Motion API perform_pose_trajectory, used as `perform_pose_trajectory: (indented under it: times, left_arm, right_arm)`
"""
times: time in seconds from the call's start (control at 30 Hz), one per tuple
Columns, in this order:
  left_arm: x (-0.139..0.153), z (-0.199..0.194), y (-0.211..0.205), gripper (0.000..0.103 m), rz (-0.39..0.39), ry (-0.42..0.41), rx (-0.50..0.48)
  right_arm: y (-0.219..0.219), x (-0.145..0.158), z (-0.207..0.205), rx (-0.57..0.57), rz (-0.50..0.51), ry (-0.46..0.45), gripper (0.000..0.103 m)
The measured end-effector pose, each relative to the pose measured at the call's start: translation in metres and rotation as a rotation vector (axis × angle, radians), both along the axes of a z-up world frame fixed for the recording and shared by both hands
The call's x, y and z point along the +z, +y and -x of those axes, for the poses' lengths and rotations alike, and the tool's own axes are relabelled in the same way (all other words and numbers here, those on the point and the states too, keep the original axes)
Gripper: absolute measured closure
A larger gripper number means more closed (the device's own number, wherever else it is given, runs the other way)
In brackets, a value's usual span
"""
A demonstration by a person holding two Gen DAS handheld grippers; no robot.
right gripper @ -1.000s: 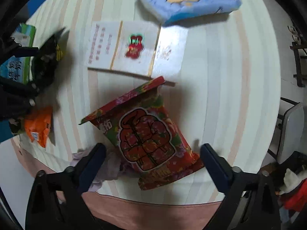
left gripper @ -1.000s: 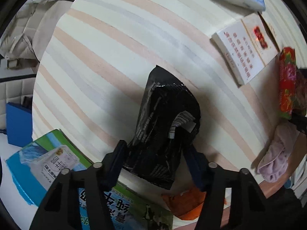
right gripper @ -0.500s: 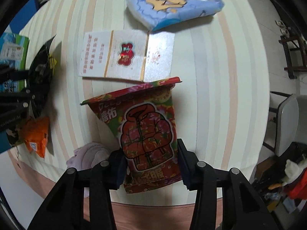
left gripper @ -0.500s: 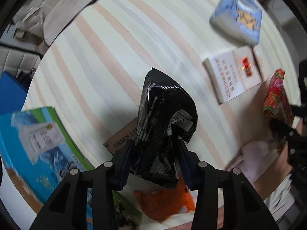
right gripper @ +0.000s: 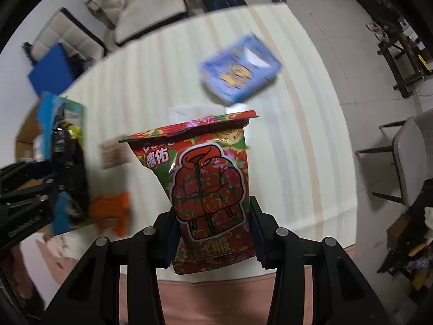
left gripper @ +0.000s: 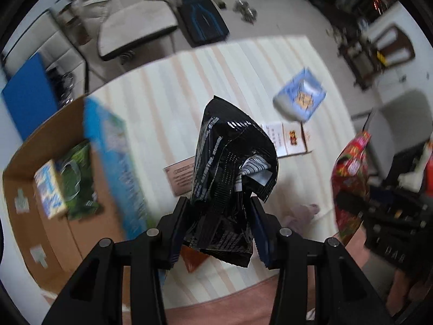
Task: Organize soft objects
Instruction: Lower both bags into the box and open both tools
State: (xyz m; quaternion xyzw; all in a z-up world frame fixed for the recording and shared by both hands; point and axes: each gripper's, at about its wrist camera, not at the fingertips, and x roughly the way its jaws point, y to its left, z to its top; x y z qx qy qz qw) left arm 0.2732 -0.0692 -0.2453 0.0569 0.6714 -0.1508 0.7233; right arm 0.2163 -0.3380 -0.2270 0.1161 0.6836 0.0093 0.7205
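Left wrist view: the left gripper (left gripper: 219, 226) was clamped on a crumpled black foil bag (left gripper: 230, 168), both pads pressing its lower part; its jaws had just been closing, with the bag between them. The bag hung at frame centre, clear of the striped tablecloth (left gripper: 162, 103) beneath it. At the left of the frame stood an open cardboard box (left gripper: 48, 233) containing a green packet (left gripper: 79, 181) and a small blue-and-yellow pack (left gripper: 48, 189). A blue tissue pack (left gripper: 300, 98) lay at upper right on the cloth, with a white-and-gold carton (left gripper: 286, 138) just below it. A pale pink cloth (left gripper: 300, 214) lay near the lower edge of the cloth, and part of an orange packet (left gripper: 192, 257) showed beneath the bag. At right, the red printed bag (left gripper: 349, 178) was visible, held aloft.

Right wrist view: the right gripper (right gripper: 213, 230) was clenched on the red printed bag (right gripper: 208, 181), pads squeezing its lower half; its jaws had just been closing on that bag. The bag stood upright at frame centre, lifted off the striped tablecloth (right gripper: 284, 162). The blue tissue pack (right gripper: 240, 69), blurred, sat at upper centre. The orange packet (right gripper: 113, 211) lay at lower left. The left gripper's black frame and the black foil bag (right gripper: 70, 162) appeared at the left edge.
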Motion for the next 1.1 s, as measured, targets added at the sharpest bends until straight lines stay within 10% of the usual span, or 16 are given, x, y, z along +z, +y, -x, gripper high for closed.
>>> perform_pose_trajectory:
  times: [0.4,0.7,1.1]
  left_arm:
    - [0.081,0.023,0.171,0.062,0.012,-0.111,0.324]
    - [0.028,-0.014,0.27,0.062,-0.147,-0.091,0.406]
    - [-0.047,-0.072,0.325,0.061,-0.197,0.043,0.416]
  right_arm:
    - [0.188,0.077,0.013,0.049,-0.196,-0.088,0.056]
    - [0.324,0.03,-0.038,0.056,-0.066,-0.048,0.056]
    - [0.365,-0.062,-0.105,-0.021,0.088,0.041,0.056]
